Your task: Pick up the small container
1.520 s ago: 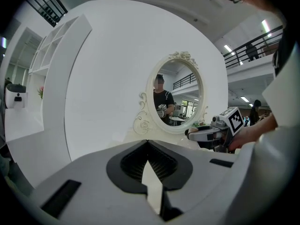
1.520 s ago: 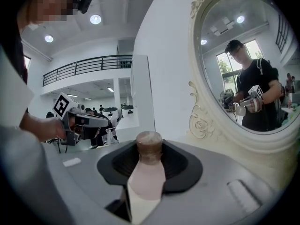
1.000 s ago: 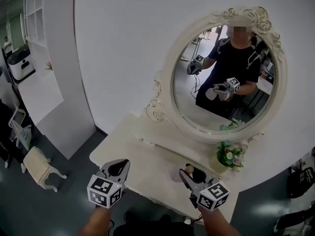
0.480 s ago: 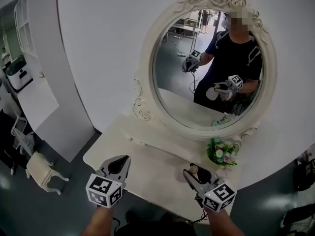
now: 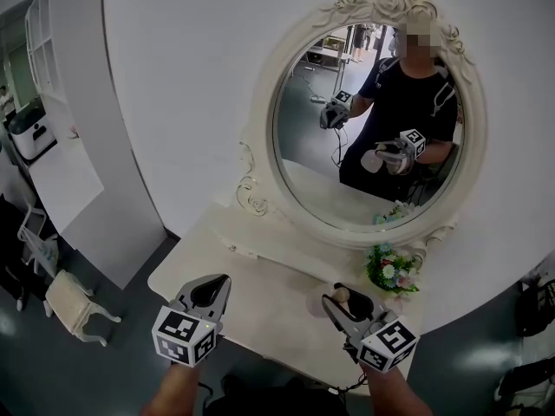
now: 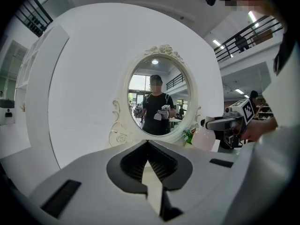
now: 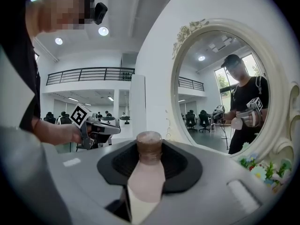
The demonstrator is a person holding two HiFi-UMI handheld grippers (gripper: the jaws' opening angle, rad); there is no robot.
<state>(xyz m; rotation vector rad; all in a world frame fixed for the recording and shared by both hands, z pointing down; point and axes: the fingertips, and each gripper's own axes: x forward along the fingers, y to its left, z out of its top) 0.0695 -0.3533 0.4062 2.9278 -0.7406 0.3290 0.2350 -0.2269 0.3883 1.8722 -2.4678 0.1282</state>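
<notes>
The small container [image 5: 341, 296], a pale bottle with a brown cap, is held above the right part of the white vanity table [image 5: 251, 276]. My right gripper [image 5: 345, 305] is shut on it. In the right gripper view the bottle [image 7: 146, 182] stands upright between the pads, cap towards the mirror. My left gripper [image 5: 206, 295] hovers over the table's front left, shut with nothing in it. In the left gripper view its tips [image 6: 148, 144] meet, and the right gripper [image 6: 211, 123] with the bottle [image 6: 204, 138] shows at the right.
An oval white-framed mirror [image 5: 260, 137] stands at the back of the table and reflects the person and both grippers. A small pot of flowers [image 5: 392, 271] stands at the table's right, just beyond the right gripper. A white stool [image 5: 74, 302] is on the floor at the left.
The head view has swung, so the mirror sits further left and higher in the picture. Both grippers keep their places over the table, the right one still holding the bottle.
</notes>
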